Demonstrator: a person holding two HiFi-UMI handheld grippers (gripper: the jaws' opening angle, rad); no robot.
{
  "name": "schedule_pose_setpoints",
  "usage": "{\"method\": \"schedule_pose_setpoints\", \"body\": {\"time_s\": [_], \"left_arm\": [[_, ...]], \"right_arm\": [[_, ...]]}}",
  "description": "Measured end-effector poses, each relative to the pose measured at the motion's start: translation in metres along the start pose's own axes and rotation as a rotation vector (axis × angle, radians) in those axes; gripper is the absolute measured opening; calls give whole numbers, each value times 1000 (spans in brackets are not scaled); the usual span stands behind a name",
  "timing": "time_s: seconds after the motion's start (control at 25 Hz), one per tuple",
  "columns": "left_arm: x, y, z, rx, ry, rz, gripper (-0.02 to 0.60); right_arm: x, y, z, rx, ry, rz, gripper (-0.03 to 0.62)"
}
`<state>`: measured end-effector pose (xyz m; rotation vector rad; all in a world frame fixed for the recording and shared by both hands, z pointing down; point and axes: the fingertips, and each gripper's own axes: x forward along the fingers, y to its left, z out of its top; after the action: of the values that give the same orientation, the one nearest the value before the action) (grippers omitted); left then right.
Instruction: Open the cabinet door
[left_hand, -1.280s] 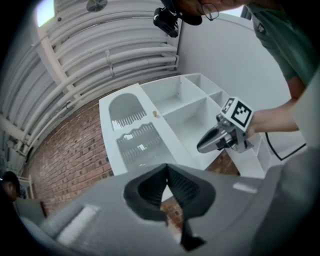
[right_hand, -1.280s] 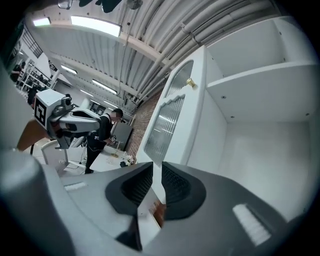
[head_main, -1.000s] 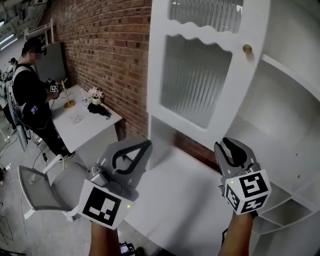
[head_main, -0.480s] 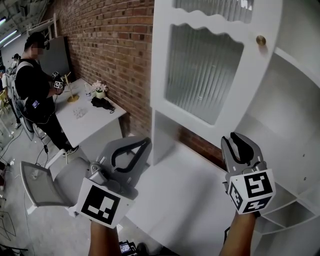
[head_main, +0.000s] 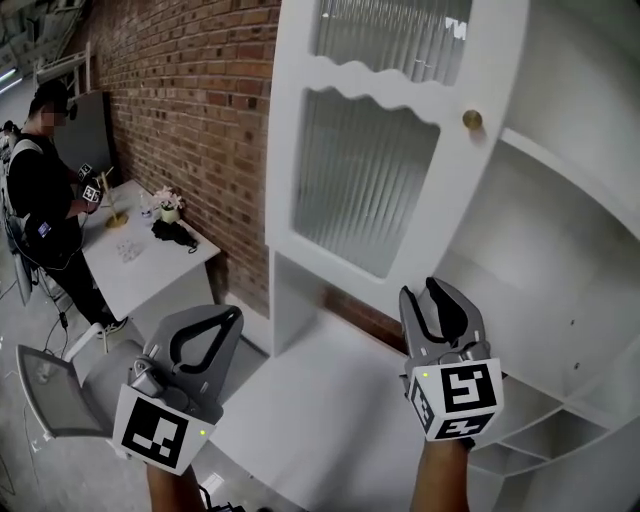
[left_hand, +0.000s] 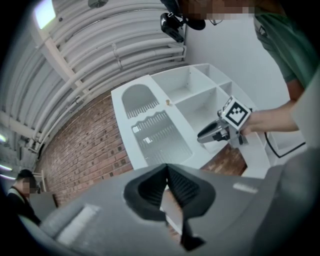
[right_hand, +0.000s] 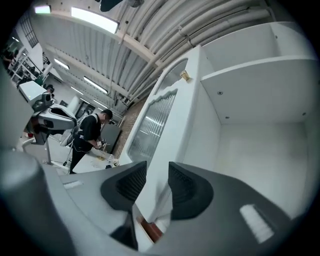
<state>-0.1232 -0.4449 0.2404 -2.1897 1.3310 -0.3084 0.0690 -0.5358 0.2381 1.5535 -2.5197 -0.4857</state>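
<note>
Task progress: I judge the opening to be done. The cabinet door (head_main: 370, 170) stands swung away from the cabinet (head_main: 560, 250), and the shelves beside it are bare to view.
What is left: at most a little more swing. I cannot tell the door's exact angle from here.
Door location: at the cabinet's left side, with its knob (head_main: 472, 120) on the edge next to the open compartments. The ribbed glass panels face me.
Right gripper (head_main: 432, 300): the jaws have just been opening and are now spread wide. The door's edge shows through the gap, but the pads press on nothing. It hangs below the door's lower edge, over the cabinet's bottom shelf.
Left gripper (head_main: 230, 316): the fingertips are pressed together with nothing pinched. It is well apart from the door, off the cabinet's left edge.
</note>
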Motion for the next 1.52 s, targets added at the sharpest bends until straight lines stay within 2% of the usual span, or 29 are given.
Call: {"method": "schedule_pose_setpoints", "body": {"time_s": [0.28,0.52,0.72,0.84,1.0,1.28,1.4,1.52], "left_arm": [[-7,8,2,4,-13,1,2],[-5,7,5,1,-30,-13,2],[-14,24,-1,-3,-41,-24,2],[-22,21,2,-5,-47,-23,2],[-25,16,9,2,-50,-21,2],[-31,5,24,-18,-60,-30,2],[-35,1,32,-24,-70,-31,2],[-41,-3,41,-10,-81,-34,2]], "right_arm": [[-4,-9,-2,-6,14,-79,165],[3,-6,-17,53,48,-48,175],[13,10,-18,76,83,-38,170],[4,15,-17,87,75,-12,168],[-8,17,-13,97,72,36,120],[-32,43,-3,52,101,167,116],[-43,57,5,32,86,218,80],[-52,70,12,29,62,257,75]]}}
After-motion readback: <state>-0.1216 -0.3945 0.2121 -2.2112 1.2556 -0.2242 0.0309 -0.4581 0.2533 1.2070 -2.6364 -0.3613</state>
